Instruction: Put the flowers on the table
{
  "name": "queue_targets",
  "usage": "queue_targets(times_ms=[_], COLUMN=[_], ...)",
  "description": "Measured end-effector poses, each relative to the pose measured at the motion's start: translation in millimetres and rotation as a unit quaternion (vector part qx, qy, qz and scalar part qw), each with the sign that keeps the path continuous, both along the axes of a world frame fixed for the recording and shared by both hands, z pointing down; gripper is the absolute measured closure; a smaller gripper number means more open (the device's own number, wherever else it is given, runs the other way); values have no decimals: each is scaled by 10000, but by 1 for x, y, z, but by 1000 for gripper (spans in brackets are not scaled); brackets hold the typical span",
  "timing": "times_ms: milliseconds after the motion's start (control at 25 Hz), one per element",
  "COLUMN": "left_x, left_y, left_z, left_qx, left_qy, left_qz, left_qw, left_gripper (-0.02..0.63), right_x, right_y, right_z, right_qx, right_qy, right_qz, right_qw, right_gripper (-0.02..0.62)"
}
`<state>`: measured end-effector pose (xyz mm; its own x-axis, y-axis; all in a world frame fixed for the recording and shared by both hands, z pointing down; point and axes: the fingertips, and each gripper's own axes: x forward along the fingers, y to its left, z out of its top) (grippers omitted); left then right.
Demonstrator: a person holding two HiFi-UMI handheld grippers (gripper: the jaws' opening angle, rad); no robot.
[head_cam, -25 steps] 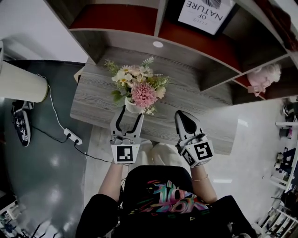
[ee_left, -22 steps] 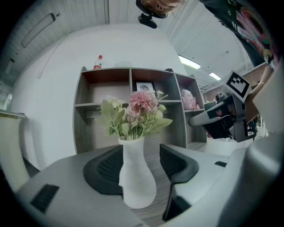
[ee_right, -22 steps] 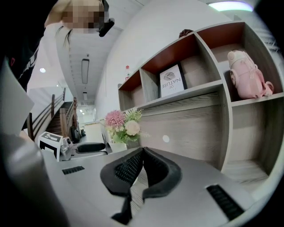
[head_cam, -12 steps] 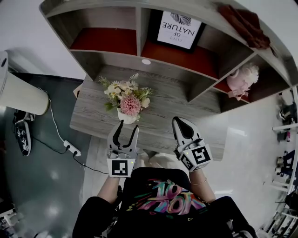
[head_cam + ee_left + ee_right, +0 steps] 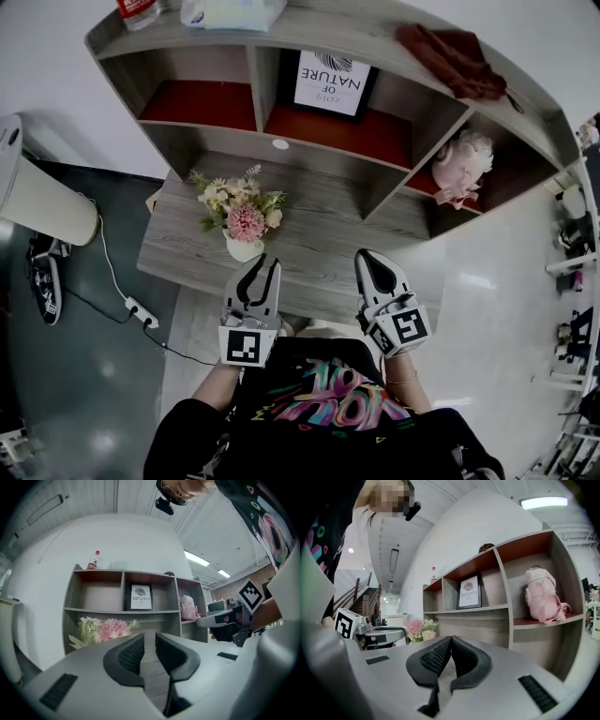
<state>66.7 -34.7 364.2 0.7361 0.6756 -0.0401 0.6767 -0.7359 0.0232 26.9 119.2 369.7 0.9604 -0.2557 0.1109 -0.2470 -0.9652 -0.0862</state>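
**Flowers [image 5: 239, 211] set down, grippers clear**

Head view: the flowers stood on the table [image 5: 328, 234]. We judged placing done, only withdrawal remaining.

Left gripper view: the left gripper [image 5: 150, 639], just closed to a slit, held nothing.

Right gripper view: the right gripper [image 5: 451, 639] was pinched together, empty.

Earlier, the left gaped beside the flowers.

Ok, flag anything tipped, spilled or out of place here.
Nothing tipped or spilled. The flowers stand upright on the table; the framed print is upright in the shelf. Only a cloth lies crumpled on top.
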Motion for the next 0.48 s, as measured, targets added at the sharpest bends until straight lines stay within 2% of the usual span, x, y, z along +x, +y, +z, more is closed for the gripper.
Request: queue_targets(times_ms=[200, 480], left_x=[-4, -6], left_y=[14, 24], left_z=[-2, 8], left_qx=[92, 363], left_qy=[-16, -184], left_qz=[203, 446], left_qw=[9998, 9982], left_gripper=[561, 580], right_x=[-17, -36], right_y=[23, 46], right_z=[-5, -6], right_qx=[3, -28], right_qy=[40, 80], right_qz=[299, 632], right_qw=[9995, 9980], right_gripper=[578, 578])
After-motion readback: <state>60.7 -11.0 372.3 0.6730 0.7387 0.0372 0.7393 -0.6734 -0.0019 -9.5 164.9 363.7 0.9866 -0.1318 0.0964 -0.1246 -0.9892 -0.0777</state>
